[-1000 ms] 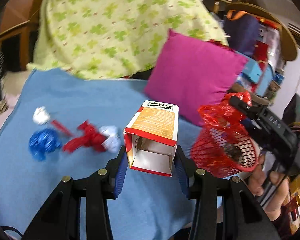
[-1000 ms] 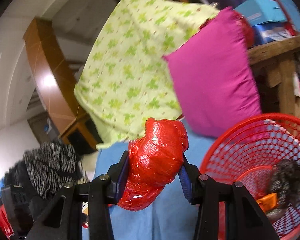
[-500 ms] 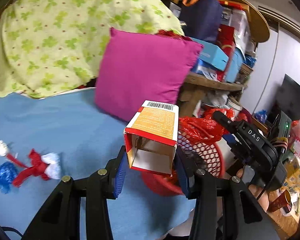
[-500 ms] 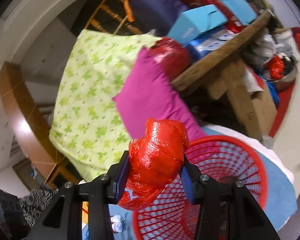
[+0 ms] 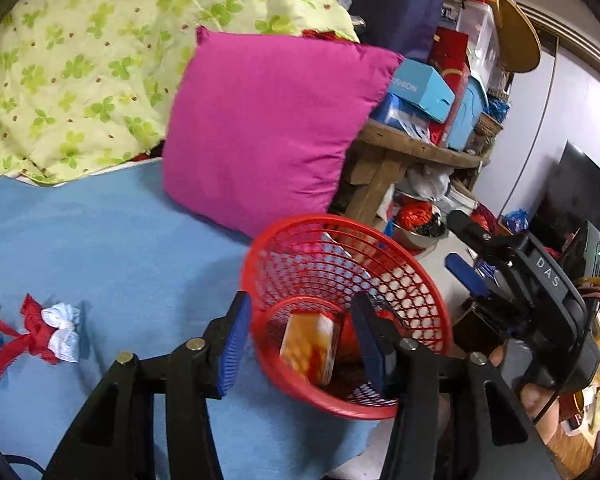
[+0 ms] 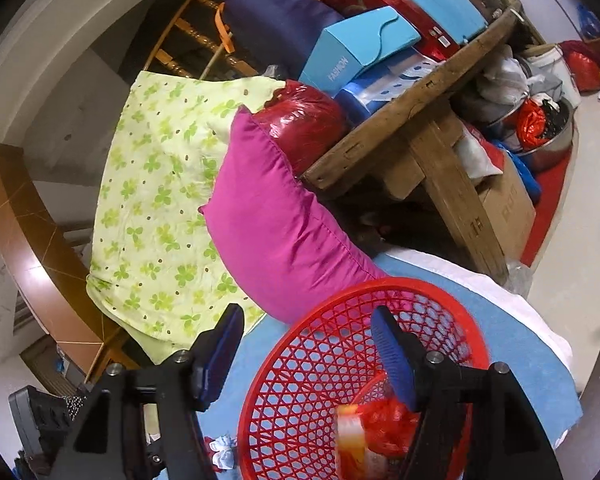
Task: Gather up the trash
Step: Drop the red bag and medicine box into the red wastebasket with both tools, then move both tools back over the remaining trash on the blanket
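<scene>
1. Left wrist view: the left gripper [image 5: 300, 340] hangs over the near rim of the round red plastic mesh basket [image 5: 380, 240], which sits at the right edge of the blue blanket-covered bed [image 5: 100, 240]. Open blanket lies to the left; the magenta square cushion [image 5: 268, 128] stands close behind the basket.
2. A second ago the jaws pinched the orange-and-white cardboard carton [image 5: 312, 344]. They have just been opening and now stand spread with nothing pressed between them, and the carton lies blurred inside the basket.
3. Red, white and blue crumpled scraps [image 5: 40, 332] lie on the blanket at far left. The right gripper [image 5: 466, 248] shows beyond the basket's right rim.
4. Right wrist view: the right gripper [image 6: 304, 344] is above the basket [image 6: 340, 292]. Its jaws, closed on the crumpled red plastic bag [image 6: 388, 420] a second ago, have just been opening and are spread; the bag lies in the basket beside the carton [image 6: 352, 440].
</scene>
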### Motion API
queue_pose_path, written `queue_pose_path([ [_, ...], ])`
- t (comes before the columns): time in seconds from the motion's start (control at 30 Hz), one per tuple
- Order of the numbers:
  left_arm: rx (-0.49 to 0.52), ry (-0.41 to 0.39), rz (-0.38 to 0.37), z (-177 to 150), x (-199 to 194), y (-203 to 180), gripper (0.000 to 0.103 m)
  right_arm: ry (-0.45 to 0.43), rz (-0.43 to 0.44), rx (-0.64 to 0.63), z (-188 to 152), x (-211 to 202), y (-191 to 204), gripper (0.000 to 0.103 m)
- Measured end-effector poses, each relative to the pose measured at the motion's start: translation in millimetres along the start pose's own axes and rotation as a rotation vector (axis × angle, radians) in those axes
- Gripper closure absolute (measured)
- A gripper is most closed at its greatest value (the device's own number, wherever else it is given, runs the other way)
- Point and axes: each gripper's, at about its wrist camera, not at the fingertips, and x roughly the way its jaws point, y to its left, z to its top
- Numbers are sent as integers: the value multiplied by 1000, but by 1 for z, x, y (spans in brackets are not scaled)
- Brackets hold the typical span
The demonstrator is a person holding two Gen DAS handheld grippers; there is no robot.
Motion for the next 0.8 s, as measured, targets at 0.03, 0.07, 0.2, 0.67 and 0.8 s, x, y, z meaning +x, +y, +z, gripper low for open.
queue_pose_path([
  [0.03, -3, -10, 12, -2, -4, 7, 47, -1, 5, -10, -1, 0, 2, 33],
  [0.07, -4, -19, 31, -5, -10, 15, 46, -2, 8, -17, -2, 0, 4, 33],
  [0.2, -44, -40, 119, -19, -30, 59, 45, -12, 26, -63, -7, 1, 20, 33],
  [0.67, -255, -71, 488, -94, -121, 215, 44, -1, 236, -383, -76, 6, 139, 33],
  [0.8, -271, -80, 511, -106, -132, 226, 44, 83, 282, -405, -103, 22, 161, 33],
])
